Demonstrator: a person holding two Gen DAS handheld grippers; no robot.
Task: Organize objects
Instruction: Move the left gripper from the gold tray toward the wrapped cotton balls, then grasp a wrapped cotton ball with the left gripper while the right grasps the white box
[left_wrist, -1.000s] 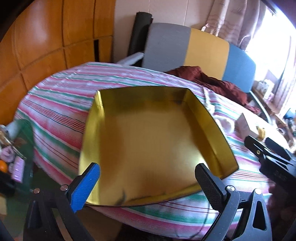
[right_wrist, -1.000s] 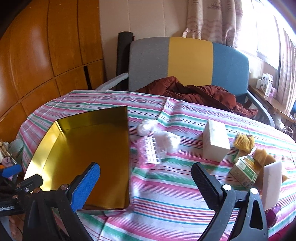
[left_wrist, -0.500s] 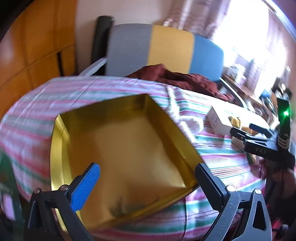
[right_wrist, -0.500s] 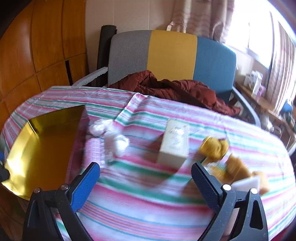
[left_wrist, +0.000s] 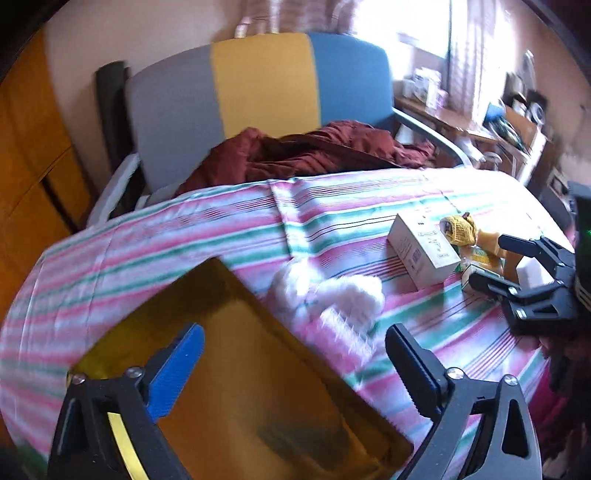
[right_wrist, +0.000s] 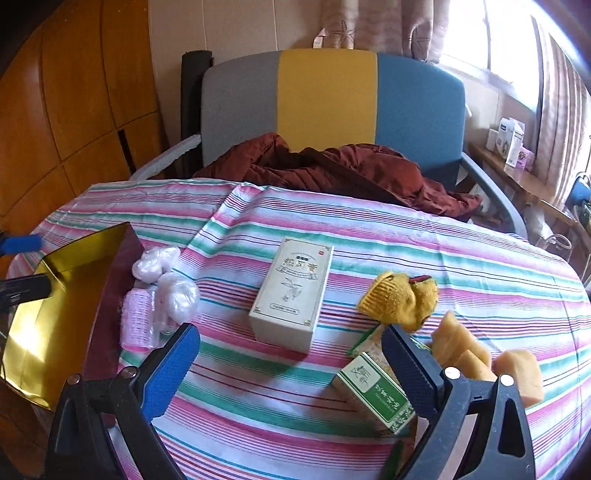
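A counter (right_wrist: 369, 229) covered with a striped cloth is seen, with a gold tray (right_wrist: 48, 314) set at its left edge. The left gripper (left_wrist: 295, 350) is held above the tray's near corner; its jaws stand wide, have just been closing slightly, and nothing is found between them. The right gripper (right_wrist: 291, 350) is likewise spread wide and empty, poised over the cloth near a green-and-white box (right_wrist: 373, 395), whose far end is hidden behind the right finger.

A cream box (right_wrist: 291, 291) is lying flat near the middle of the counter. A pink roller (right_wrist: 138, 317) and white plastic wads (right_wrist: 177, 295) are found just beside the tray's right wall. A yellow knitted item (right_wrist: 399, 299) and tan sponge-like blocks (right_wrist: 480, 354) are noted at the right. A chair (right_wrist: 332, 103) with a dark red garment (right_wrist: 332, 170) stands behind the counter.
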